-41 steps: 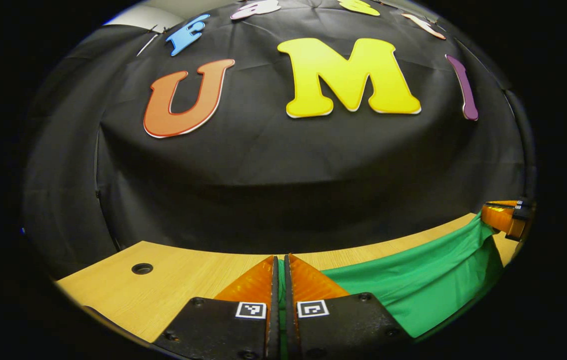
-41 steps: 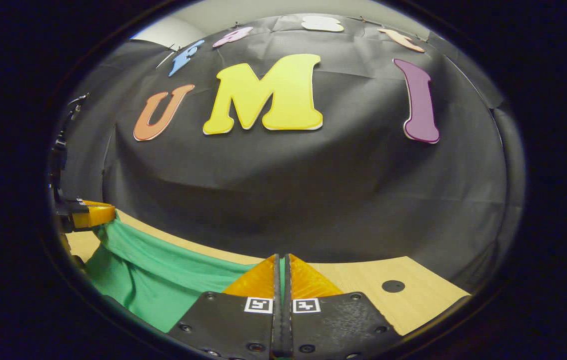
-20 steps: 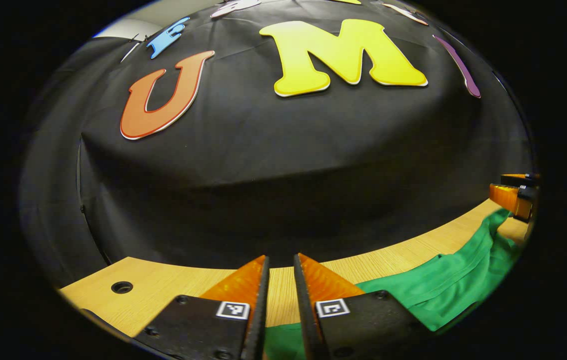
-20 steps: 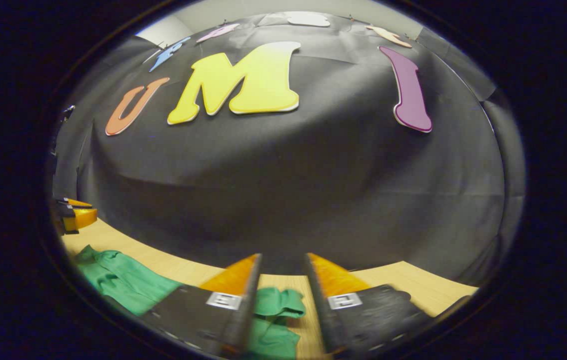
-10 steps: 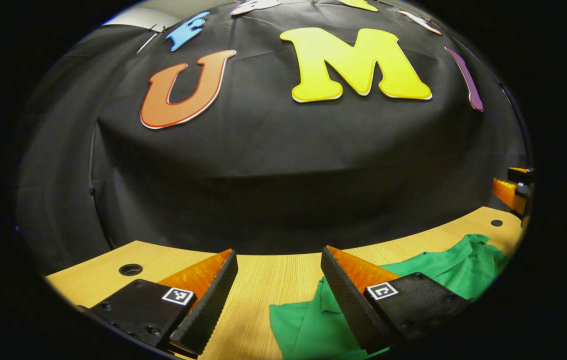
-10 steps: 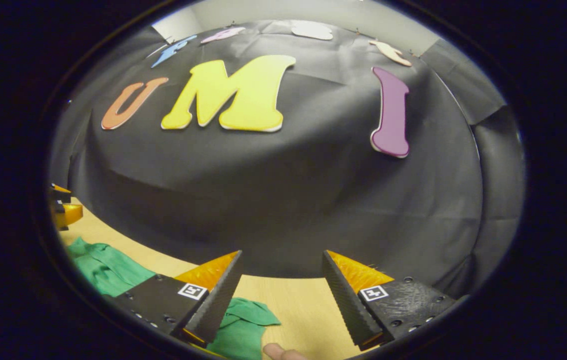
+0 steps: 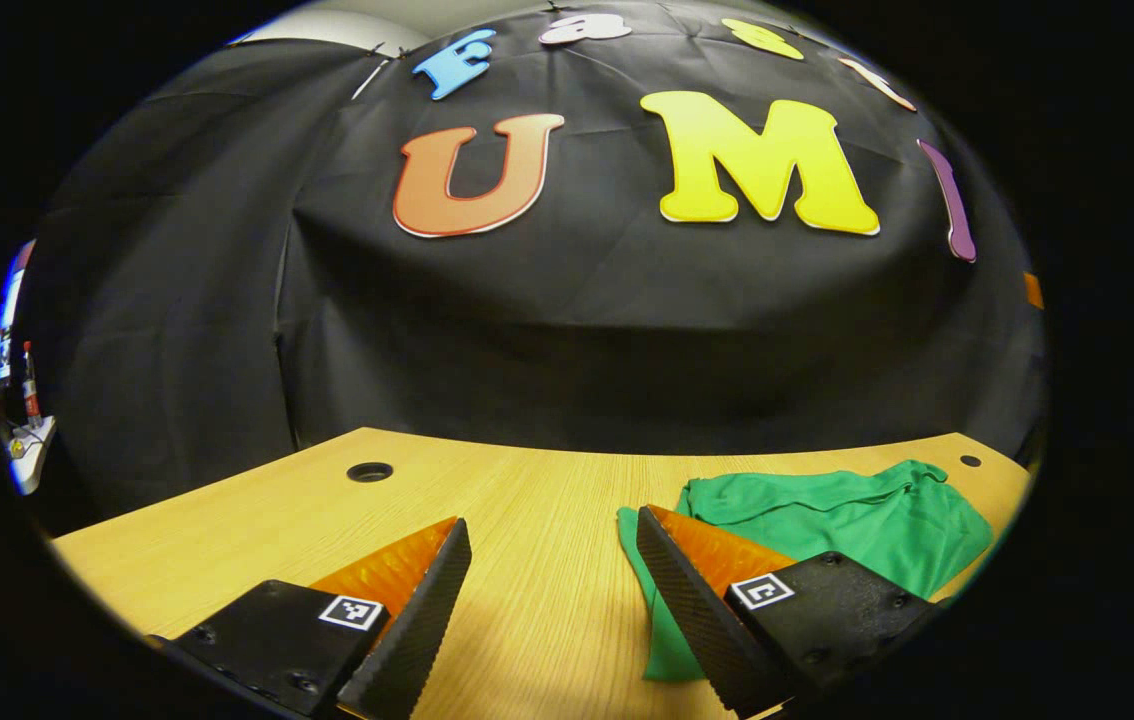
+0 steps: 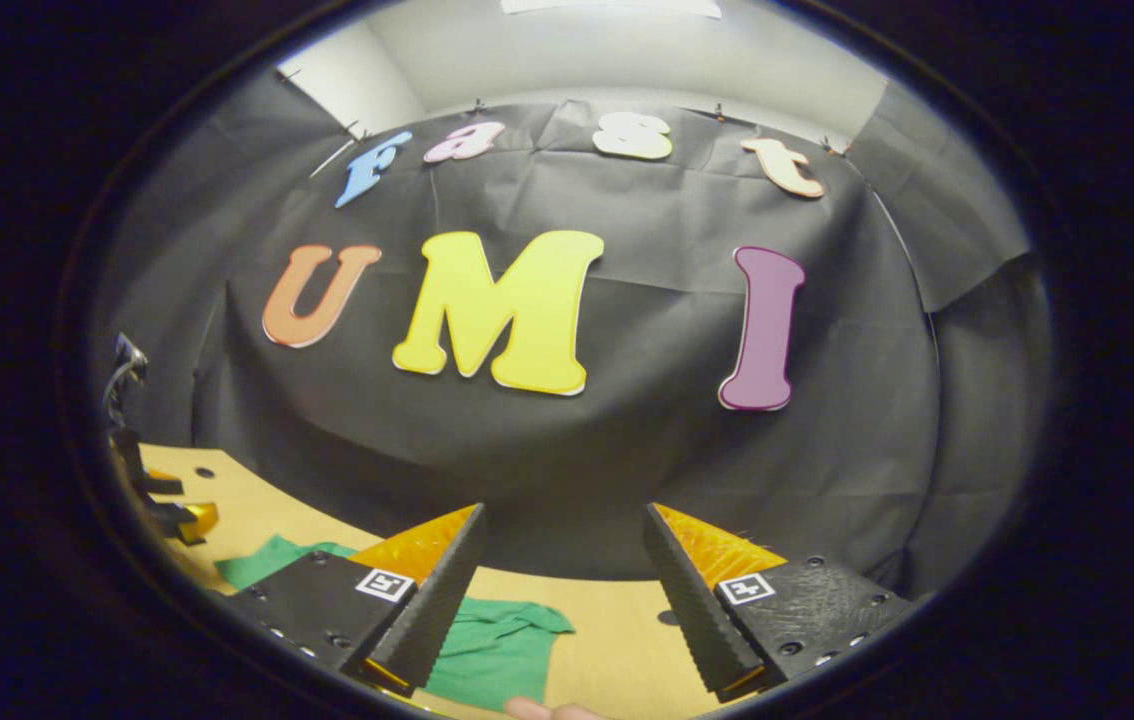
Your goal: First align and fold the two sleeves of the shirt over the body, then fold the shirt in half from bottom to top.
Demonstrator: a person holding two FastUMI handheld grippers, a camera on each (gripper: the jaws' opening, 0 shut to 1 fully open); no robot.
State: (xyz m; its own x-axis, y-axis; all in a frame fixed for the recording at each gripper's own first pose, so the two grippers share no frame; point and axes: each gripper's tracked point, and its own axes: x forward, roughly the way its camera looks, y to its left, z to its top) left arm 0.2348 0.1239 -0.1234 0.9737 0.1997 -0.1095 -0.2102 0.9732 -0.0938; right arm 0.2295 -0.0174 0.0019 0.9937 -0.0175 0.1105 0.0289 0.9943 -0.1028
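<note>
In the left gripper view the left gripper (image 7: 547, 590) hung low over the wooden surface (image 7: 527, 500) with its jaws spread wide and nothing between them. The green shirt (image 7: 827, 525) lay bunched on the surface to the right of that gripper, its near edge running under and just beside the right-hand finger (whether cloth and finger touched could not be told). A small round hole (image 7: 369, 471) sat in the surface toward its far left, and another (image 7: 970, 461) near the far right corner, beyond the shirt. In the right gripper view the right gripper (image 8: 559, 590) was tilted up toward the booth's wall, its jaws likewise spread and holding nothing. Part of the shirt (image 8: 492, 645) showed below and behind its left-hand finger, flat on the surface (image 8: 617, 640), and the left gripper (image 8: 172, 515) appeared small at the far left edge, above the surface.
</note>
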